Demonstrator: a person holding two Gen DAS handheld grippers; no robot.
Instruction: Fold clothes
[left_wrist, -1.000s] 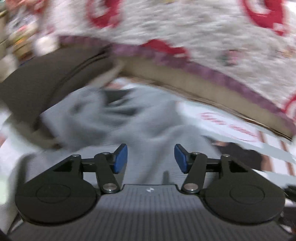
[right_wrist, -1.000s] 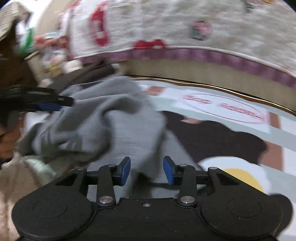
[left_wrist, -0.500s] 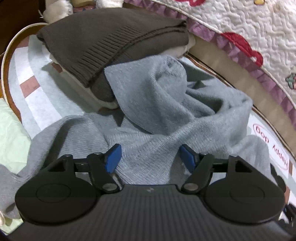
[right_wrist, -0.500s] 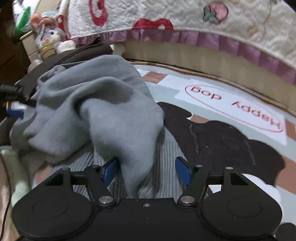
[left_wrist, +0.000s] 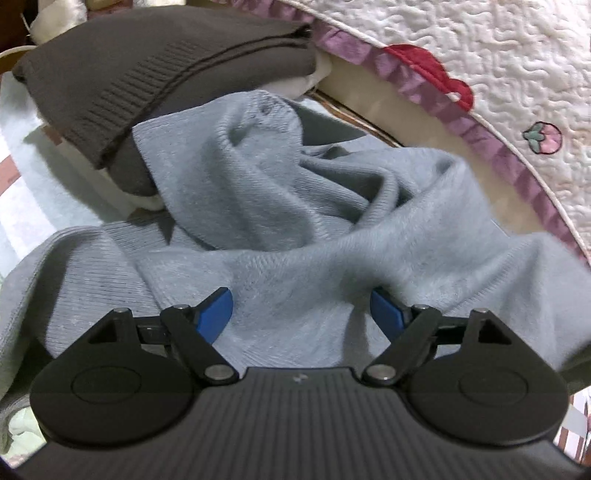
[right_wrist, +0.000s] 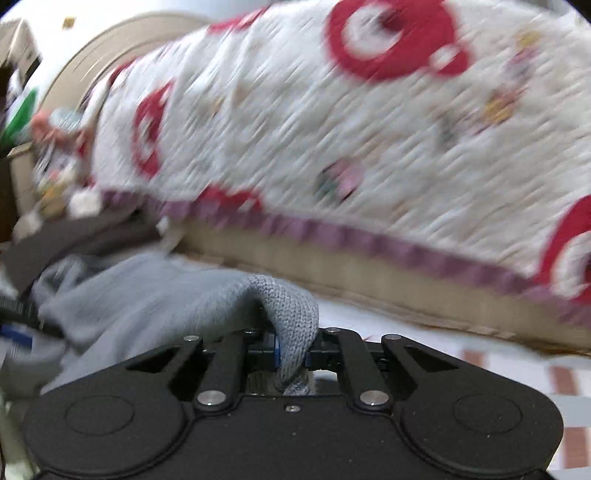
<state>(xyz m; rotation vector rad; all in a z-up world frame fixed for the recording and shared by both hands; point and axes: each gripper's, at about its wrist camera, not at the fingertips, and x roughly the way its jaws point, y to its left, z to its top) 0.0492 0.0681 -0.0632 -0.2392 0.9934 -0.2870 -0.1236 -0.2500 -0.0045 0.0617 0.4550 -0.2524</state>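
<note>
A crumpled grey knit sweater (left_wrist: 280, 221) lies on the patterned mat. My left gripper (left_wrist: 301, 310) is open, its blue pads wide apart, low over the sweater's body with cloth bulging between them. My right gripper (right_wrist: 293, 352) is shut on a fold of the grey sweater (right_wrist: 291, 310) and holds it lifted off the mat; the rest of the cloth trails down to the left. The right wrist view is motion-blurred.
A folded dark brown sweater (left_wrist: 155, 74) sits on a stack at the back left. A white quilt (right_wrist: 332, 140) with red rings and a purple frill hangs over the bed edge behind. The patterned mat (right_wrist: 480, 373) extends to the right.
My right gripper closed on a fold of the grey sweater and swung upward with it. My left gripper opened wider and settled closer onto the cloth.
</note>
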